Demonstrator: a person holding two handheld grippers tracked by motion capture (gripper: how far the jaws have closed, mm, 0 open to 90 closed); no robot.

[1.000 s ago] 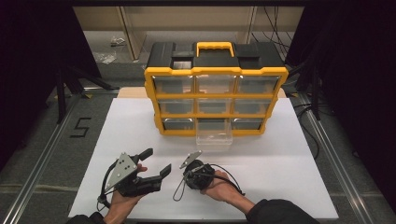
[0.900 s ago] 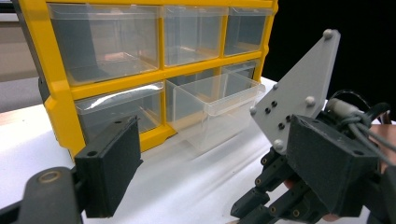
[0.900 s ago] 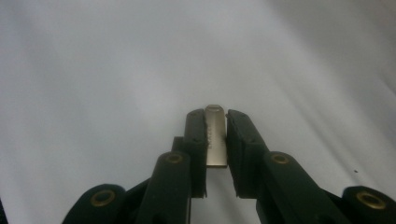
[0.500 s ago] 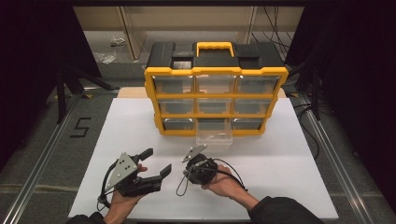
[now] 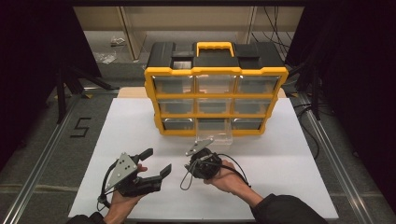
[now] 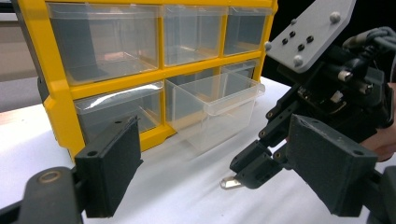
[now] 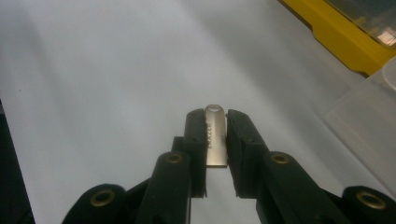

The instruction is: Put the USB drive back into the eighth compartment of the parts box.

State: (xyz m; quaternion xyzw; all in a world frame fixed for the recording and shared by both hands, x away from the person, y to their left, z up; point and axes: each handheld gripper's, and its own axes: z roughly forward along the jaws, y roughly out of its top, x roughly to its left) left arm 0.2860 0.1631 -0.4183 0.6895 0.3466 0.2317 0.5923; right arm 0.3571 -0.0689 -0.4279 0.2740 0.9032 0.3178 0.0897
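Between the pads of the right claw (image 7: 215, 140), clamped: one small metal stick (image 7: 215, 137), lifted off the white table (image 5: 280, 154); open clear drawer (image 6: 219, 107) just ahead, drop-in pending; left claw (image 6: 210, 172) apart, idle.

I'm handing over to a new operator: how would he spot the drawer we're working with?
Find the yellow organizer at the back of the white table. Go to its bottom row, middle column: that clear drawer is pulled out toward the right gripper, which holds a small metal piece. Every other drawer sits flush.
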